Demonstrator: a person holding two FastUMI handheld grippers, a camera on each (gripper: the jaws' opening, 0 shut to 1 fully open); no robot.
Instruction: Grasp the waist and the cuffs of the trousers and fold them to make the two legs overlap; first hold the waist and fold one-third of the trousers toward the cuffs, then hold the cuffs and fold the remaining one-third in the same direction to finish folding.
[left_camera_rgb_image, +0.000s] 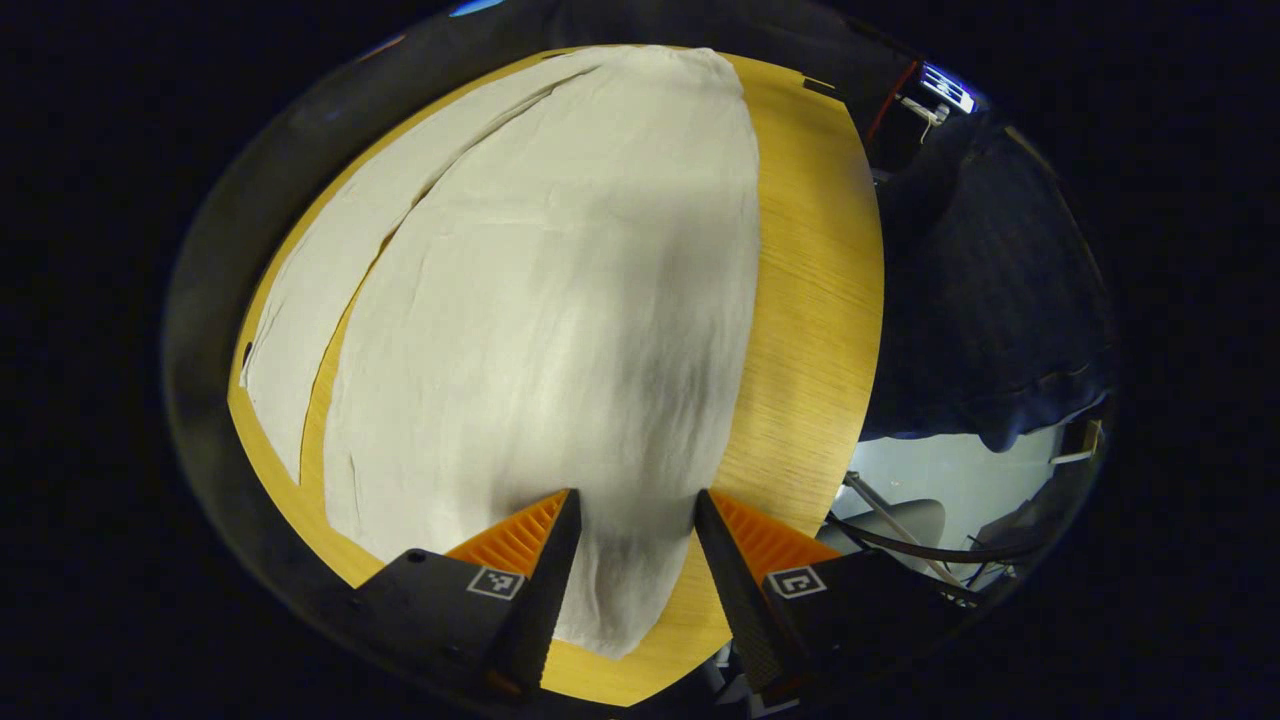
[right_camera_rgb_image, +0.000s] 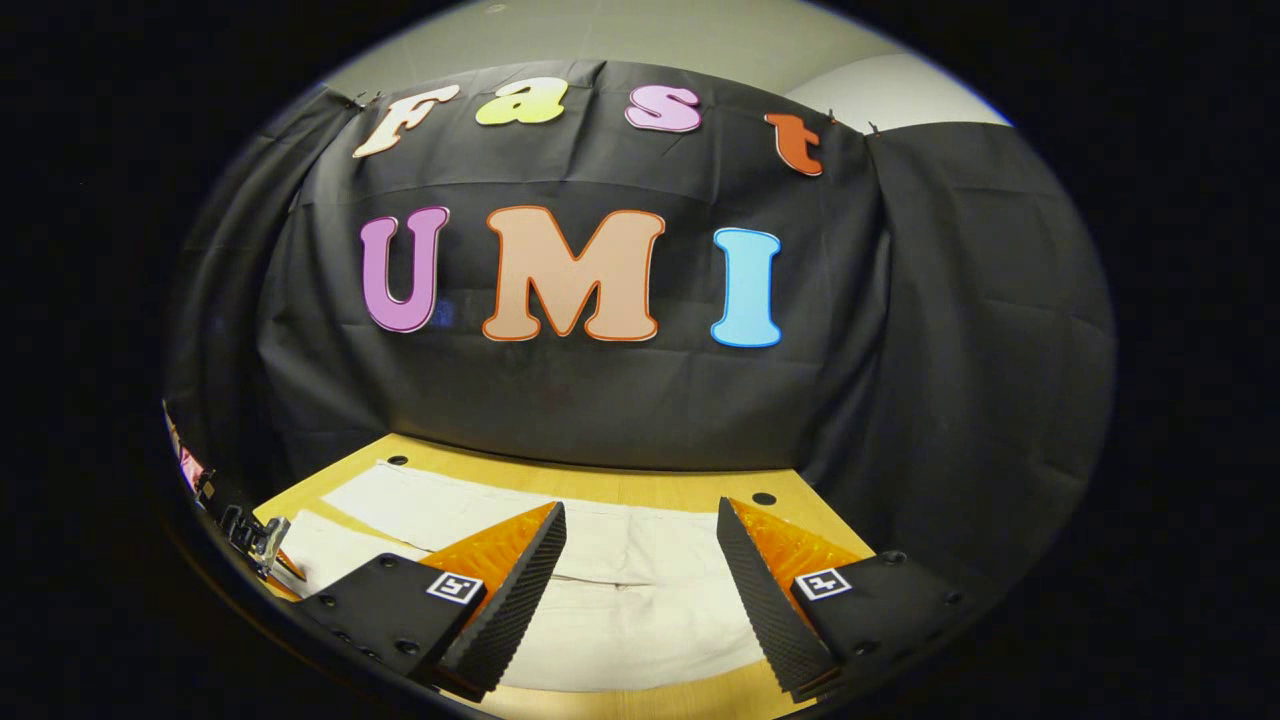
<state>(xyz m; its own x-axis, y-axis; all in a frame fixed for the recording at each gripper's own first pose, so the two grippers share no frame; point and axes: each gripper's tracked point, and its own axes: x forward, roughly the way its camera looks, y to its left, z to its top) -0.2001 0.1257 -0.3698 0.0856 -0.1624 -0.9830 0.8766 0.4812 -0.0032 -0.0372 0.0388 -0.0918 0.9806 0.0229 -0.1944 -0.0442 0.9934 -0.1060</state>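
Note:
Cream trousers (left_camera_rgb_image: 540, 300) lie flat on the wooden table (left_camera_rgb_image: 810, 300), the two legs spread apart with a narrow gap of wood between them. My left gripper (left_camera_rgb_image: 632, 505) hovers open above the near end of the wider leg, with cloth showing between its fingers but not pinched. In the right gripper view the same trousers (right_camera_rgb_image: 640, 590) stretch across the table, and my right gripper (right_camera_rgb_image: 640, 515) stands open above them with nothing held. The other gripper (right_camera_rgb_image: 255, 535) shows small at the far left.
The table's right edge (left_camera_rgb_image: 870, 330) borders a dark sleeve or garment of a person (left_camera_rgb_image: 990, 290), with floor and cables (left_camera_rgb_image: 920, 520) beyond. The black cloth wall (right_camera_rgb_image: 620, 400) rises behind the table's far edge. Round holes (right_camera_rgb_image: 764, 498) mark the tabletop.

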